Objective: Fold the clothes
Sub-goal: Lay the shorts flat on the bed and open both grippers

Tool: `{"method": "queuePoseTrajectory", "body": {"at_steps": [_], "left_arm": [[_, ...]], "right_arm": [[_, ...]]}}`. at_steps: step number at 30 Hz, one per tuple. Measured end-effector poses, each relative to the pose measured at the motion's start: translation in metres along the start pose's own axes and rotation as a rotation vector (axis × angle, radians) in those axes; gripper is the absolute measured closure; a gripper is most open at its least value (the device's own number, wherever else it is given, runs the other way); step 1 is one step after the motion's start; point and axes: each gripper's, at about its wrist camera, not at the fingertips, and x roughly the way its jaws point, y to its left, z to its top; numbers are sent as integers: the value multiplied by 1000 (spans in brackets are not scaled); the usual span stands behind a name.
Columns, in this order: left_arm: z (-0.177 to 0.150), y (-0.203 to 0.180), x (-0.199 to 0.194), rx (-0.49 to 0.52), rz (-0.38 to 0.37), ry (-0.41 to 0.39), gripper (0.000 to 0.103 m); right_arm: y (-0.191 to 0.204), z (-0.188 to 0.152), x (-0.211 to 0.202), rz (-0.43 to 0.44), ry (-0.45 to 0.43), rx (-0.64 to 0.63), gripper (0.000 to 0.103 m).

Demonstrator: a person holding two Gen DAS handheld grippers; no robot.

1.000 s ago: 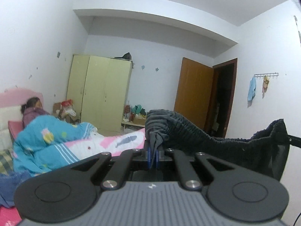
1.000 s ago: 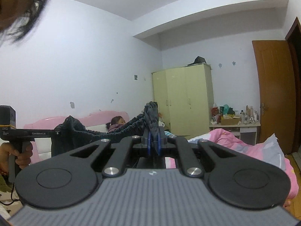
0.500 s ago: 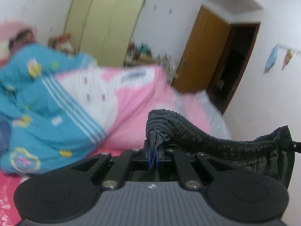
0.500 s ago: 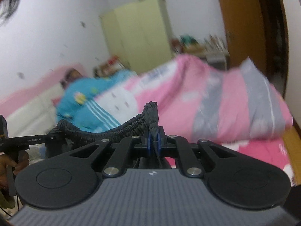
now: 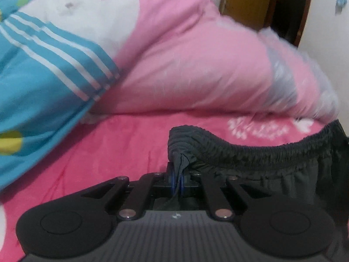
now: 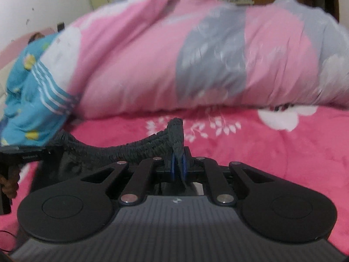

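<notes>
A dark grey garment with a ribbed elastic waistband (image 5: 257,150) is stretched between both grippers, low over a pink bed sheet (image 5: 122,144). My left gripper (image 5: 177,180) is shut on one end of the waistband, which runs off to the right. My right gripper (image 6: 178,166) is shut on the other end of the waistband (image 6: 130,146), which runs left to the other gripper's handle (image 6: 24,156), held in a hand. The rest of the garment hangs below, mostly hidden by the gripper bodies.
A bulky pink, white and grey duvet (image 6: 196,54) is heaped across the bed behind the garment. A blue striped quilt (image 5: 39,69) lies at the left, with a person under it (image 6: 36,37) at the far end. A brown door (image 5: 244,2) stands beyond.
Both grippers have tilted and dropped from facing the room to facing the bed. The stretched waistband has come down close over the pink sheet. Both grips are unchanged.
</notes>
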Motion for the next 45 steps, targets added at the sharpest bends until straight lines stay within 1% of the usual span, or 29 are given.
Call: {"method": "queuePoseTrajectory", "body": {"at_steps": [4, 5, 6, 7, 8, 9, 10, 11, 12, 14, 16, 18, 20, 23, 26, 28, 29, 30, 32, 34, 36, 37, 39, 40, 42, 43, 45], "left_arm": [[-3, 6, 36, -8, 6, 75, 96], [-6, 8, 44, -8, -1, 102, 94], [-8, 10, 49, -10, -5, 114, 87], [-9, 11, 52, -14, -7, 119, 86], [-10, 14, 54, -24, -17, 120, 86], [-10, 18, 52, -53, -32, 123, 83], [-8, 24, 49, -92, -50, 126, 79], [-7, 29, 46, -130, -67, 130, 68], [-5, 34, 41, -162, -64, 125, 54], [-1, 44, 28, -208, -41, 110, 46], [3, 53, 12, -236, -31, 105, 46], [6, 60, -7, -256, -15, 97, 46], [12, 66, -38, -258, -2, 62, 46], [23, 77, -91, -269, 16, 10, 46], [36, 84, -148, -272, 41, -30, 46], [41, 80, -191, -257, 34, -52, 46], [41, 75, -210, -250, 14, -57, 45], [40, 68, -228, -242, -17, -54, 43], [27, 46, -257, -227, -96, -25, 41], [4, 15, -276, -203, -171, 25, 41], [-28, -25, -284, -175, -236, 89, 42], [-45, -45, -287, -160, -269, 122, 42], [-81, -82, -287, -173, -317, 189, 44], [-101, -99, -284, -198, -328, 232, 45], [-143, -132, -276, -263, -337, 328, 53], [-162, -147, -271, -283, -335, 368, 54], [-188, -181, -263, -218, -311, 419, 57]], "right_arm": [[-8, -7, 38, -6, 47, -16, 97], [-13, -8, 49, -6, 72, -10, 96], [-18, -11, 61, -8, 102, 7, 94], [-23, -13, 72, -10, 133, 27, 89], [-29, -14, 77, -7, 155, 62, 79], [-37, -13, 77, 7, 168, 121, 74], [-45, -10, 74, 32, 168, 186, 72], [-54, -6, 69, 56, 161, 257, 63], [-63, -2, 61, 72, 145, 322, 53], [-82, 6, 40, 100, 95, 425, 46], [-96, 15, 17, 99, 55, 479, 44], [-101, 22, -8, 67, 45, 480, 44], [-97, 27, -45, 64, 39, 467, 44], [-75, 28, -111, 55, 45, 399, 44], [-41, 22, -176, 16, 64, 258, 43], [-18, 13, -209, -8, 76, 138, 36], [-8, 6, -223, -6, 80, 92, 31], [-1, -2, -231, 10, 89, 76, 28], [10, -20, -241, 45, 118, 57, 28], [19, -44, -243, 60, 178, 6, 29], [27, -67, -243, 72, 241, -49, 30], [31, -80, -244, 76, 287, -89, 31], [35, -102, -243, 97, 360, -131, 38], [35, -114, -241, 112, 401, -127, 39], [33, -135, -233, 127, 474, -127, 48], [33, -143, -228, 123, 498, -126, 50], [33, -158, -217, 110, 543, -121, 58]]}}
